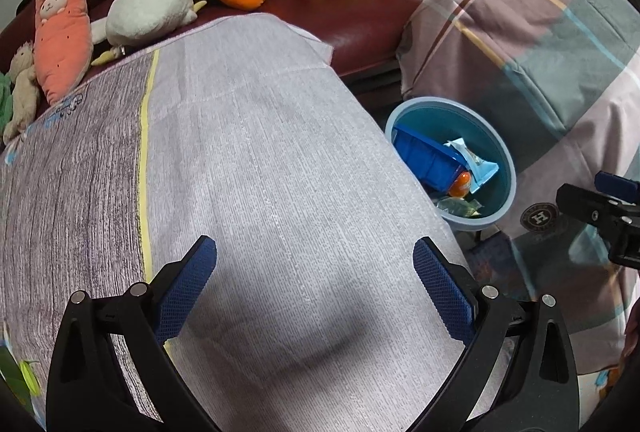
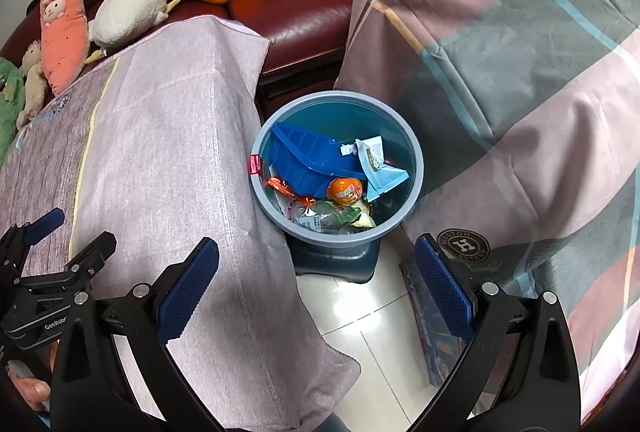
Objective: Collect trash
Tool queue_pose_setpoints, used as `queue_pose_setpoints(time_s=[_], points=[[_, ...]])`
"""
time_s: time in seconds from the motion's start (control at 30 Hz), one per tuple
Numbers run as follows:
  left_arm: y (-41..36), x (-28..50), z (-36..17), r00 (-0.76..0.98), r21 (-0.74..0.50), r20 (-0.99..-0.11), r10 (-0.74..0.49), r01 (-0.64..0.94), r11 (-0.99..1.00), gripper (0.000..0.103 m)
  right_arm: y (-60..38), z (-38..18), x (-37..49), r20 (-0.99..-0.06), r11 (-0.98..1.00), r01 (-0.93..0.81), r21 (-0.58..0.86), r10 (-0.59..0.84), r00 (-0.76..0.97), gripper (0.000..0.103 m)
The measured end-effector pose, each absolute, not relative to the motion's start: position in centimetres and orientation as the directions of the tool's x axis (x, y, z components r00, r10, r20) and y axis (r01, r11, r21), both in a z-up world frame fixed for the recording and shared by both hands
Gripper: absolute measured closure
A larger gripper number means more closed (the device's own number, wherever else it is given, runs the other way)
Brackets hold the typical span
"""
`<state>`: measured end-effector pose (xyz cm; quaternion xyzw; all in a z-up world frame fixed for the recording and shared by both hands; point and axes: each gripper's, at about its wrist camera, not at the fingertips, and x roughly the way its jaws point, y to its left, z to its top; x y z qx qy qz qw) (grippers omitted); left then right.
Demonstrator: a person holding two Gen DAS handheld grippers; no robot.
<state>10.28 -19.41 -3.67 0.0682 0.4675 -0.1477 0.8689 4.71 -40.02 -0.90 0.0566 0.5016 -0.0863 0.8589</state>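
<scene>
Both grippers gape wide with nothing between the fingers: the left gripper [image 1: 315, 256] over the cloth [image 1: 260, 160], the right gripper [image 2: 317, 256] just short of the bin [image 2: 416, 168]. Trash [image 2: 320, 188] fills the bin, its lower pieces too tangled to identify; the cloth hides the bin's left base.

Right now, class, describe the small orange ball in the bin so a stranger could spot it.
Between the two cloth-draped surfaces stands a round light-blue plastic bin. Inside, below the dark-blue plastic tray, lies a small orange ball, the only round, glossy item among flat wrappers.

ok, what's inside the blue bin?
Blue bin holds a blue plastic tray, an orange ball and wrappers. Anything under them is covered.
</scene>
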Motion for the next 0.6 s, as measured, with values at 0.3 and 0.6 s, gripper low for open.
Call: queue_pose_setpoints(time_s=[0.3, 0.6], points=[[-20.1, 10.8, -4.1, 0.512, -0.013, -0.839, -0.183, 0.317, 0.948, 0.004, -40.4, -1.2, 5.6, -0.876, 0.977, 0.212, 0.009, -0.095, 0.474, 0.009], [-20.5, 11.1, -4.4, 0.507, -0.005, -0.844, -0.175, 0.318, 0.948, 0.004, -40.7, -1.2, 6.1, -0.873, 0.977, 0.216, -0.002, -0.107, 0.476, 0.009]])
